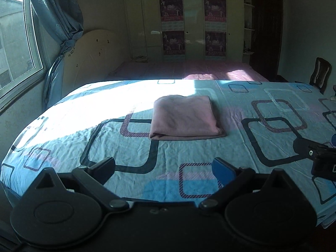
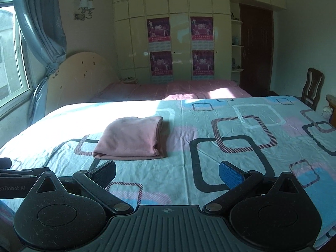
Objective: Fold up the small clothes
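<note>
A pink garment [image 1: 184, 118] lies folded into a neat thick rectangle on the blue patterned sheet [image 1: 105, 147], half in sunlight; in the right wrist view the same pink garment [image 2: 130, 138] sits left of centre. My left gripper [image 1: 163, 168] hovers over the near part of the sheet, open, with nothing between its fingers. My right gripper [image 2: 168, 173] is likewise open and empty, well short of the garment. Part of the right gripper's body shows at the left wrist view's right edge, and the left gripper's body at the right wrist view's left edge.
The sheet [image 2: 241, 147] covers a wide flat surface. Behind it stands a bed with a pink cover [image 2: 178, 89] and a curved headboard [image 2: 79, 73]. A window with a blue curtain [image 1: 56, 21] is at the left, a wooden chair [image 2: 313, 88] at the right, a wardrobe [image 2: 168, 42] behind.
</note>
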Demonstrator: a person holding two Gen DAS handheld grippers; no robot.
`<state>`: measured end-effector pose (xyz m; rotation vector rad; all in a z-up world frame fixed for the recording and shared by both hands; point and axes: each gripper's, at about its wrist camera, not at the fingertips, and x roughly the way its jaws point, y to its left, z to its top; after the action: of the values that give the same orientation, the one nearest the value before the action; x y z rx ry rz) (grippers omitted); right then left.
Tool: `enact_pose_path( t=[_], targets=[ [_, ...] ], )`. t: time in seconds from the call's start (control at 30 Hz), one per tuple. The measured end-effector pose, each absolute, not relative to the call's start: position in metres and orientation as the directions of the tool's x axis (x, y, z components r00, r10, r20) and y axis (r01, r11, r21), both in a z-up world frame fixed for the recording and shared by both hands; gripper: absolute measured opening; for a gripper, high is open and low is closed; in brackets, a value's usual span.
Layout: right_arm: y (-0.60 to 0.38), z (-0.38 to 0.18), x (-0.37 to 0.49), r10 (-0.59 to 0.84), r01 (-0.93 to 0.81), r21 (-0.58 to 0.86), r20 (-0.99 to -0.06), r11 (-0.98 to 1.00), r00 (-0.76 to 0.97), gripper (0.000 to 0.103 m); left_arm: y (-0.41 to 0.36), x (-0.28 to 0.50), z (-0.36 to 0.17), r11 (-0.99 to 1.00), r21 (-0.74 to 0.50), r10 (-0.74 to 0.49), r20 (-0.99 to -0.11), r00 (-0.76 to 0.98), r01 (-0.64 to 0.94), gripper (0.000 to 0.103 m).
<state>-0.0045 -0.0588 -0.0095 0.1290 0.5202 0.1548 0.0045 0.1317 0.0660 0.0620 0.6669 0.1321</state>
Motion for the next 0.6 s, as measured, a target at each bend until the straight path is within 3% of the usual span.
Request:
enact_pose_path(
  t=[0.6],
  targets=[
    [-0.056, 0.002, -0.026, 0.182, -0.134, 0.137, -0.45, 0.981, 0.874, 0.103, 0.132, -0.01, 0.071, 0.99, 0.088, 0.141, -0.592, 0.794, -0.109, 0.099]
  ],
)
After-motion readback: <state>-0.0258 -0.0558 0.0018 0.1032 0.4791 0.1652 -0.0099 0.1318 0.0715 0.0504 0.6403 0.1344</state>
